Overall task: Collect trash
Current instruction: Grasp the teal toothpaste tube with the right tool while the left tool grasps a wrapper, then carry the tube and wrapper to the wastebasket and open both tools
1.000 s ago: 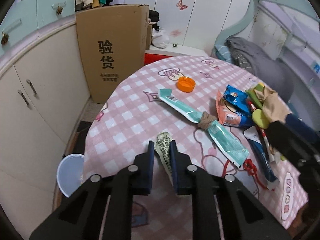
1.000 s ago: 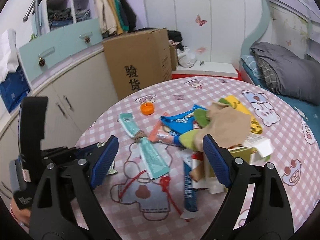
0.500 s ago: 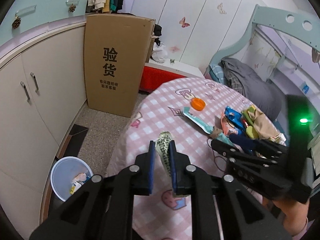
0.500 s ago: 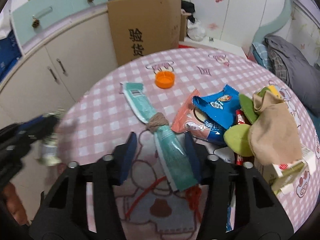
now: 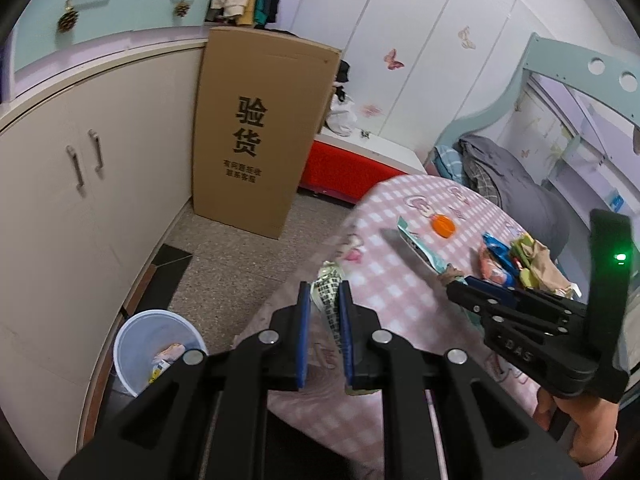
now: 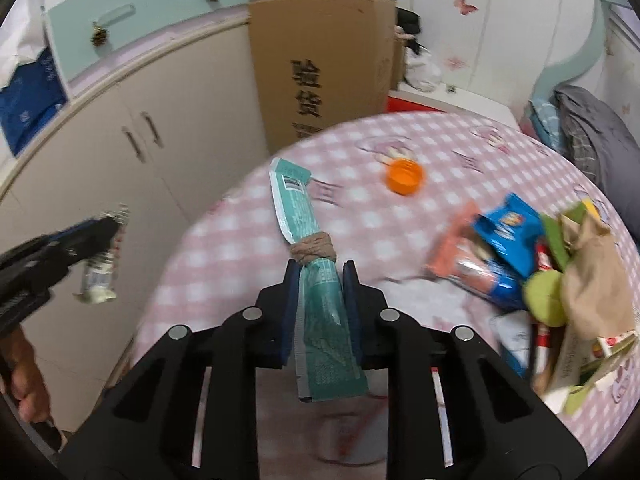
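Swung off the counter since the earlier frame, the left gripper (image 5: 325, 312) now carries its crumpled checked wrapper (image 5: 329, 294) out past the table edge, jaws clenched on the packet, while the right gripper (image 6: 320, 280), wide apart a second ago, is closing its jaws on the long teal sachet (image 6: 316, 284) that lies between them. The blue pads flank the sachet just below the brown band (image 6: 314, 249) knotted round its middle; whether they press it yet cannot be told for sure, though they look to touch its sides. Beyond, at about one o'clock in the right wrist view, sits an orange bottle cap (image 6: 405, 176); at three o'clock a heap of snack wrappers (image 6: 504, 236) and a tan cloth pouch (image 6: 596, 276) crowds the pink checked counter (image 6: 360, 216). In the left wrist view a pale blue waste bin (image 5: 154, 344) stands on the floor at eight o'clock, already holding some scraps, beside the cream cupboards (image 5: 80, 200) and a tall cardboard box (image 5: 256, 128). The step in hand appears to be carrying one piece to the bin while gripping the next. The left hand's next move calls for lining up over the bin before letting go; the right needs a firm pinch before lifting.
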`<state>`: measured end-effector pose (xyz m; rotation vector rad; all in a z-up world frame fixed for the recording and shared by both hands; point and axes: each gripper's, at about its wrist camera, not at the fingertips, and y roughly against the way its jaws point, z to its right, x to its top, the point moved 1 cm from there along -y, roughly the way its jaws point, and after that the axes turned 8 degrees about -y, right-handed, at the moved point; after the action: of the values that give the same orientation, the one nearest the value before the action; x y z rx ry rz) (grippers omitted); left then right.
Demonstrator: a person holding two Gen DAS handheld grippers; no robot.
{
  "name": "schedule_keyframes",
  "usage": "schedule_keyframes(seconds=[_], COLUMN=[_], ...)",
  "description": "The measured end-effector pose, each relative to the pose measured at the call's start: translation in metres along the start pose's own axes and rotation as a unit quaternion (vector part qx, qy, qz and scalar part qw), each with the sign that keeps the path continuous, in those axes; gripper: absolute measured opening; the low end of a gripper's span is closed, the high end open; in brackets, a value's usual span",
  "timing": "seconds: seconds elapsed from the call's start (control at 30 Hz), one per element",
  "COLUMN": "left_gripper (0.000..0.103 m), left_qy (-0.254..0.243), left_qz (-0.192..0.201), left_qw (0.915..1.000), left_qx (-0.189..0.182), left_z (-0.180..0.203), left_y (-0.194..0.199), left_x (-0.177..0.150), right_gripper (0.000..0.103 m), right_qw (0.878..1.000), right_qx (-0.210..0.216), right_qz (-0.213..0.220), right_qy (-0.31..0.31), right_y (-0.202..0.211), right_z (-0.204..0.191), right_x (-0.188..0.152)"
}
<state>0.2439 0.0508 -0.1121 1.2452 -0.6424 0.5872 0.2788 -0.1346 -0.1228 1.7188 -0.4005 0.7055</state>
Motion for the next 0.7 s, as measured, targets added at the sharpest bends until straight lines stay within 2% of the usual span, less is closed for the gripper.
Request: schedule_keyframes(seconds=[0.33, 0.4, 0.53, 0.7], left_gripper=[0.013, 0.013, 0.013, 0.013], left_qy=[0.048, 0.055, 0.073, 0.105], left_qz=[0.007, 0.006, -0.001, -0.017], left_qw=[0.9982, 0.9975, 0.9952, 0.9908], left_qx=[0.035, 0.043, 0.065, 0.083], left_z=[-0.074, -0.089, -0.12, -0.163], left_y=[0.015, 0.016, 0.012, -0.005], left_x=[-0.007, -0.009, -0.015, -0.02], right_gripper=[0.021, 0.0, 0.0, 0.0], right_qw=[0.997, 0.995, 0.994, 0.991], right_qx=[0.076, 0.091, 0.094, 0.111], right_qz=[-0.001, -0.008, -0.012, -0.042], right_qy=[0.034, 0.045, 0.056, 0.065], right_y=[-0.017, -0.027, -0.054, -0.105], right_z=[-0.094, -0.118, -0.158, -0.207], right_x=[0.01, 0.012, 0.014, 0.014])
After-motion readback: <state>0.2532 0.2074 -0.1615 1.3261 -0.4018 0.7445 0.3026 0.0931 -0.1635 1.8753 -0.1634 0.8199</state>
